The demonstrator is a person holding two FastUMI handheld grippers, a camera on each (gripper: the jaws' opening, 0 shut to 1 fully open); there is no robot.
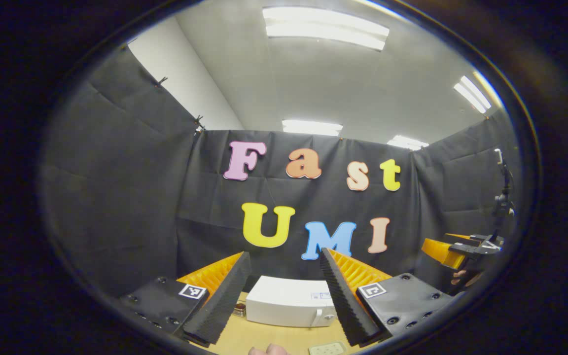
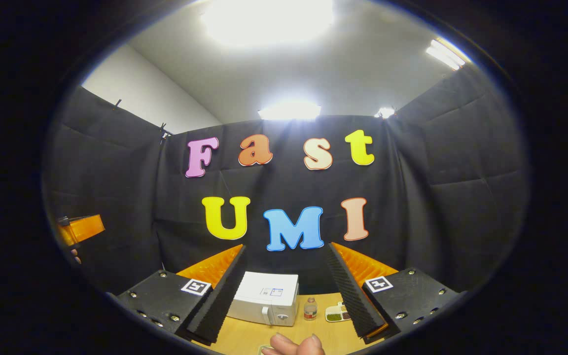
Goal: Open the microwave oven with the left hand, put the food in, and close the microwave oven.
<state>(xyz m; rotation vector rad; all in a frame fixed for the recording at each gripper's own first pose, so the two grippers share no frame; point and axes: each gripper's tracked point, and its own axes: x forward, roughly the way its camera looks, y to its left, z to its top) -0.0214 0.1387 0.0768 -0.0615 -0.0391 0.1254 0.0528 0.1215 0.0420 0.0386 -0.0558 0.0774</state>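
A white microwave oven (image 1: 289,305) stands on the wooden table (image 1: 244,337) with its door shut and its handle on the right side. In the right gripper view the microwave oven (image 2: 264,298) sits left of a small tray of food (image 2: 336,313). My left gripper (image 1: 284,254) is open, held above the table and well short of the oven. My right gripper (image 2: 286,246) is open too, with nothing between its fingers. Each gripper also appears far off in the other's view: the right gripper (image 1: 461,249) and the left gripper (image 2: 79,228).
A small bottle (image 2: 309,309) stands between the oven and the food tray. A small jar (image 1: 238,309) sits left of the oven. A pale flat thing (image 1: 327,349) lies at the table's near edge. A person's fingers (image 2: 294,345) show at the bottom.
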